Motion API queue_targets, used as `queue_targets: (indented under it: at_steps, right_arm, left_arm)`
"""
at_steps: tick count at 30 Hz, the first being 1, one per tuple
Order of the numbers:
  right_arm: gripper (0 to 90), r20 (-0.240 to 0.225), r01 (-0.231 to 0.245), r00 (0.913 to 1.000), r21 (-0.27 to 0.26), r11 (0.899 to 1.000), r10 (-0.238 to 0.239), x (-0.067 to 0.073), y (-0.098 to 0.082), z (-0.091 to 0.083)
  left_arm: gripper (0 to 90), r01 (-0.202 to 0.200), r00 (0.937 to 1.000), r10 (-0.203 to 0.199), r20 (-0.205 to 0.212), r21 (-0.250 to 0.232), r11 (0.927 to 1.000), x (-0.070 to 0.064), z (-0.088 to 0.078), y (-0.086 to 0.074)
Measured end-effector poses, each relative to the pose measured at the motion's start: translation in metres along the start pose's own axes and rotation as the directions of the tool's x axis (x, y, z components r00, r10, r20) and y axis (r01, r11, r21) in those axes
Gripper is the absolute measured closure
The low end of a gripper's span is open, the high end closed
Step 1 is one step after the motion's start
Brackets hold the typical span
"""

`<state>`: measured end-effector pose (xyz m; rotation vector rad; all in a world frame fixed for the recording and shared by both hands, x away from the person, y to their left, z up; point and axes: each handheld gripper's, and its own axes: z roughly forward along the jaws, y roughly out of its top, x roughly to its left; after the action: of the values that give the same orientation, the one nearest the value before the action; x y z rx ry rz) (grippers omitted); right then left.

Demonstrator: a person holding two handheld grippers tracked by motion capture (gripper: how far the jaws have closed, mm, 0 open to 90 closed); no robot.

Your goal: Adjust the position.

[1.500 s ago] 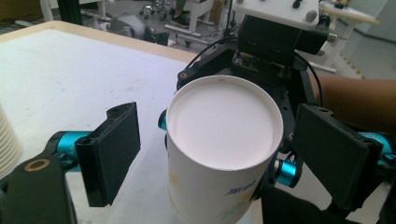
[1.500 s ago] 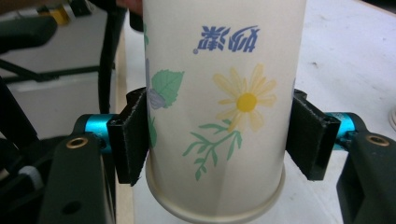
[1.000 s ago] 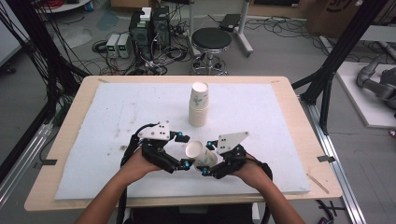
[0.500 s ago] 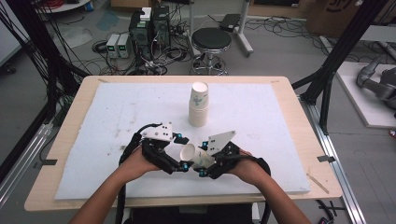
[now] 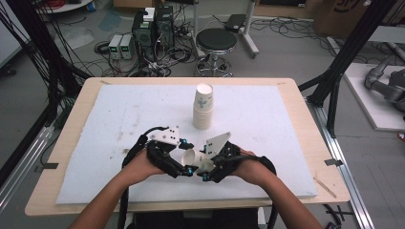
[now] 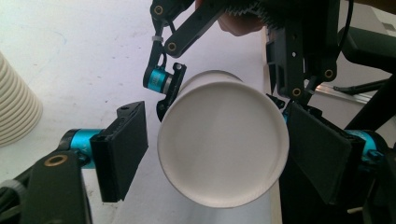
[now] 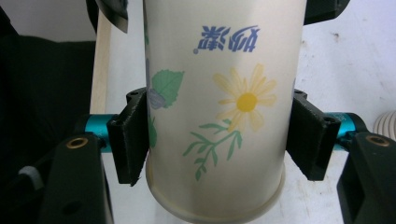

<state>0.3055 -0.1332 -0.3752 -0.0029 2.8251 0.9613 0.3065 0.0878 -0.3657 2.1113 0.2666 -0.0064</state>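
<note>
The paper cup [image 5: 195, 159] hangs above the surface's [image 5: 286, 143] near edge, clamped in the right tool [image 5: 206, 170], open mouth toward ten o'clock. The left tool [image 5: 185, 168] brackets its rim, jaws apart.

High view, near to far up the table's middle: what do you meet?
Held paper cup between the two grippers → stack of paper cups standing on the white mat → black stool on the floor beyond.

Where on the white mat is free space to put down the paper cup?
Free: the mat left of the cup stack, and the stretch right of it. Crowded: the near middle, where both grippers meet around the paper cup.
</note>
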Motion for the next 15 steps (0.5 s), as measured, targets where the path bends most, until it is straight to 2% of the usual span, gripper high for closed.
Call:
queue_targets:
  at_steps: [10, 15]
  right_arm:
    - [31.3, 0.007, 0.015, 0.9999, 0.036, 0.999, -0.015, 0.002, 0.0025, 0.0033]
    - [31.3, 0.003, 0.015, 0.9999, 0.056, 0.998, -0.015, 0.0031, 0.0038, 0.004]
  left_arm:
    - [27.2, -0.002, 1.0, 0.001, 0.008, 0.034, 0.9994, 0.0006, 0.0035, 0.0004]
    - [33.8, -0.009, 0.9998, 0.008, 0.018, 0.057, 0.9983, 0.0015, 0.005, -0.0007]
